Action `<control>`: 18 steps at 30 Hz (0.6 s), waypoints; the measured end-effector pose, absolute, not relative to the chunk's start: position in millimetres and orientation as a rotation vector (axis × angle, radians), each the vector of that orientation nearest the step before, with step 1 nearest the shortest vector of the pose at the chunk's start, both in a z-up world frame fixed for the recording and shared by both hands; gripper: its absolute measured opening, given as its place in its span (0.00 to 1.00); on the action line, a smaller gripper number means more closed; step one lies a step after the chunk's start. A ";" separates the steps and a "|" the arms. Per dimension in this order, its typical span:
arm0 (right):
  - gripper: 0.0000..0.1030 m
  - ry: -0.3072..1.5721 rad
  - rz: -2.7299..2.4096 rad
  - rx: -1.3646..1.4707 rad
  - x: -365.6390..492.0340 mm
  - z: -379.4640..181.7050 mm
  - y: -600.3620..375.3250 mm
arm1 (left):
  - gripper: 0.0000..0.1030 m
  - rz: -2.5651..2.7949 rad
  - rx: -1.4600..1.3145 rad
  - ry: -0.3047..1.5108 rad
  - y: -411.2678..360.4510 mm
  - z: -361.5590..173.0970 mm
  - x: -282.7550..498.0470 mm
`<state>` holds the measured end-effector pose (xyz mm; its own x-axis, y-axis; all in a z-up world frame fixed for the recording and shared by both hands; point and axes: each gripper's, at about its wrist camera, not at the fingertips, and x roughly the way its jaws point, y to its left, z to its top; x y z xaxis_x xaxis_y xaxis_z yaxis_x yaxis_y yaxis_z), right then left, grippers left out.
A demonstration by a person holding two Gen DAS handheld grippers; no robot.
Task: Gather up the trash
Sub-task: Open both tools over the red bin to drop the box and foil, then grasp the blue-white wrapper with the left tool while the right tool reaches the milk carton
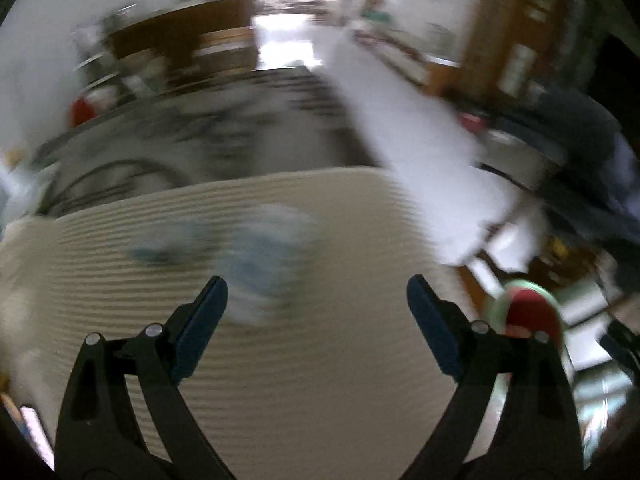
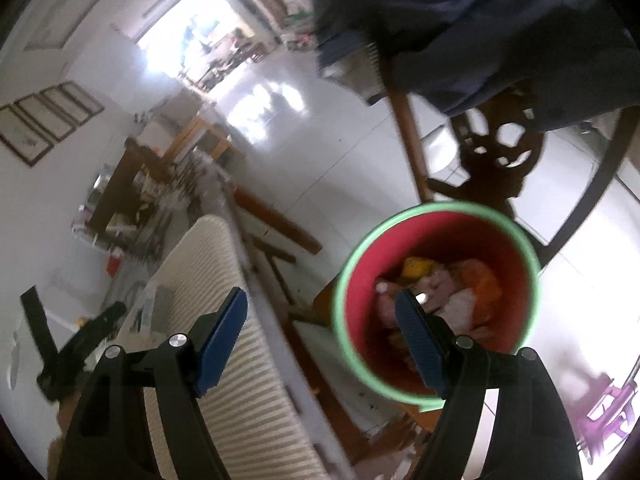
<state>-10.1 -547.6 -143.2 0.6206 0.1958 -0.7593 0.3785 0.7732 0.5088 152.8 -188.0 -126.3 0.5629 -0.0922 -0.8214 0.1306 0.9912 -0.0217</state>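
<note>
My left gripper (image 1: pixel 317 294) is open and empty above a ribbed beige mat (image 1: pixel 280 380). A blurred blue and white piece of trash (image 1: pixel 256 256) lies on the mat just beyond its fingertips. My right gripper (image 2: pixel 320 308) is open and empty above the table edge. A red bin with a green rim (image 2: pixel 476 236) stands below and to its right, holding several scraps of orange, yellow and pale trash (image 2: pixel 468 284). The same bin shows small at the right in the left wrist view (image 1: pixel 532 308).
The ribbed mat (image 2: pixel 240 380) also lies under my right gripper. A dark wooden chair (image 2: pixel 496 160) with dark blue cloth (image 2: pixel 480 20) draped on it stands behind the bin. The left gripper's black frame (image 2: pixel 76 340) shows at left. Cluttered wooden furniture (image 1: pixel 180 48) stands further back.
</note>
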 end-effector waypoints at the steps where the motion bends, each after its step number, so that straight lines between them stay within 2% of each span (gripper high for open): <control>1: 0.72 0.923 -0.107 0.699 -7.2 -143.8 -537.9 | 0.87 -0.101 0.040 0.972 -171.6 -128.4 160.9; 5: 0.73 0.953 -0.082 0.683 4.8 -146.0 -493.4 | 0.95 0.004 0.033 1.014 -105.4 -145.2 199.1; 13: 0.73 1.006 -0.040 0.623 13.4 -148.2 -414.8 | 0.94 -0.105 0.010 1.116 -75.4 -190.4 246.6; 14: 0.73 1.010 -0.037 0.618 13.6 -148.6 -407.3 | 0.87 -0.122 0.012 1.129 -77.6 -194.2 249.7; 15: 0.73 1.014 -0.034 0.610 13.7 -148.2 -395.9 | 0.76 -0.134 0.021 1.152 -79.4 -201.6 252.8; 16: 0.73 1.017 -0.031 0.604 14.4 -147.5 -389.3 | 0.70 -0.138 0.029 1.173 -79.3 -206.6 252.9; 17: 0.73 1.018 -0.027 0.599 15.7 -145.8 -383.7 | 0.59 -0.157 0.015 1.179 -76.8 -208.9 251.5; 18: 0.73 1.016 -0.021 0.585 17.3 -143.6 -373.9 | 0.42 -0.166 0.005 1.175 -75.1 -208.0 249.3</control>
